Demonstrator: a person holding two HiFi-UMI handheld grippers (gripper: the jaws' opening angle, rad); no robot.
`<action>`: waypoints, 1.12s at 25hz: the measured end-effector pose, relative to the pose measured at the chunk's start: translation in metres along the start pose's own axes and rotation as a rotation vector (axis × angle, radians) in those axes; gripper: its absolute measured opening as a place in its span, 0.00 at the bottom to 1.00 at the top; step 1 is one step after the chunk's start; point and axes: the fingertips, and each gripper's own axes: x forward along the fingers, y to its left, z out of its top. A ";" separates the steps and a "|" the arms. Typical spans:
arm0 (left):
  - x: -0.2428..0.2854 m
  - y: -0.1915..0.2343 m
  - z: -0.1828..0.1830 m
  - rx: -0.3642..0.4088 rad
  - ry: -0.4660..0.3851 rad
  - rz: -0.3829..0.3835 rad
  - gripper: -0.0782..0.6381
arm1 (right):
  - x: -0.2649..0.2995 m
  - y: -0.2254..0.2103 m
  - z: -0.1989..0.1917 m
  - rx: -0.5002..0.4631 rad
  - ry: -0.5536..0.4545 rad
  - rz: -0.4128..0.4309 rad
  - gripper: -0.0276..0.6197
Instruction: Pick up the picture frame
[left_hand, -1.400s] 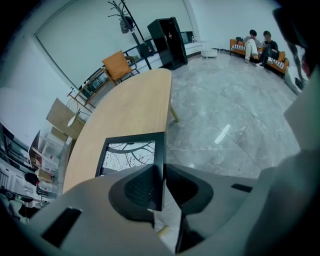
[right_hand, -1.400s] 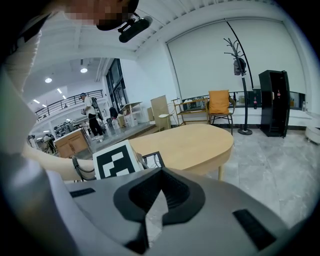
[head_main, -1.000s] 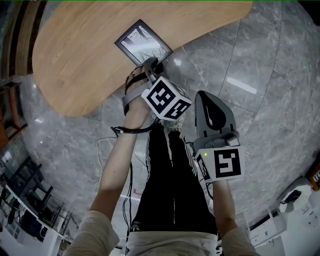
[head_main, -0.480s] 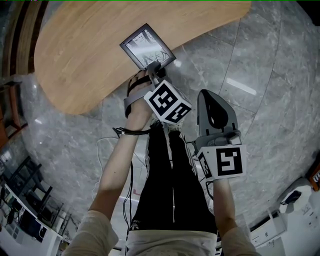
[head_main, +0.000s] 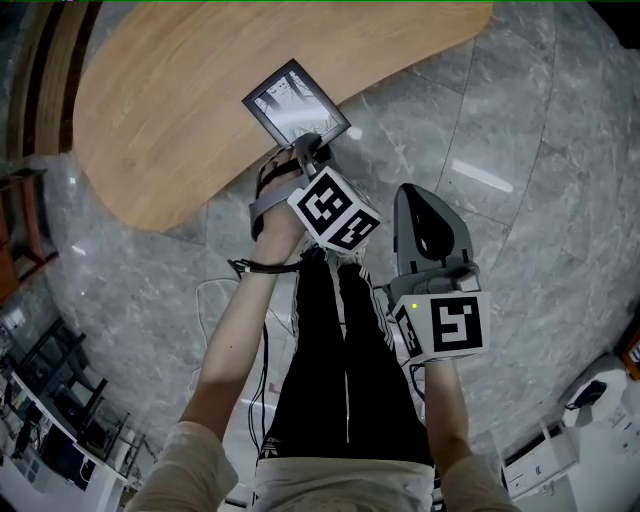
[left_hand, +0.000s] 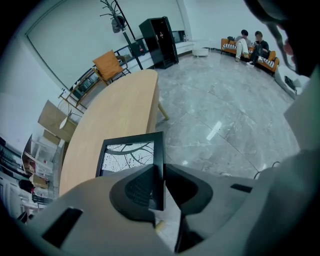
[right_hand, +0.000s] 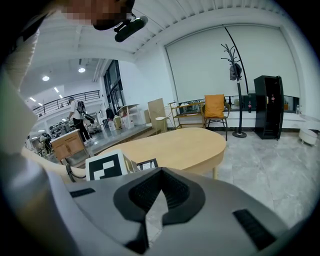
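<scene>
Left claw (left_hand: 161, 186) pinches the frame (left_hand: 127, 156) by its near edge (thin side). The frame extends up-left over the bench (head_main: 150, 120). Right claw (right_hand: 159, 192) is pressed together, empty, farther off.

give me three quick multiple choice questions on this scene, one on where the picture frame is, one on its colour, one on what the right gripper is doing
1. Over which part of the wooden table is the picture frame?
A) its far end
B) the edge nearest the left gripper
C) its dead centre

2. What colour is the frame's border?
A) white
B) gold
C) black

3. The right gripper has its fingers:
A) together, nothing between them
B) clamped on the frame
C) spread wide

Answers:
1 B: the head view shows the frame at the table's near edge, with the left gripper's fingers clamped on its side.
2 C: a dark border rings the pale picture.
3 A: the right gripper view shows the fingers meeting, with nothing between them.
</scene>
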 end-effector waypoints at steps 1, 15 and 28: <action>-0.001 -0.001 0.001 -0.002 -0.004 -0.005 0.22 | -0.001 -0.001 0.001 0.000 -0.002 -0.003 0.05; -0.063 0.054 0.048 -0.143 -0.151 0.026 0.22 | -0.020 -0.003 0.063 -0.065 -0.079 -0.032 0.05; -0.310 0.204 0.128 -0.462 -0.500 0.193 0.22 | -0.096 0.042 0.290 -0.254 -0.367 -0.034 0.05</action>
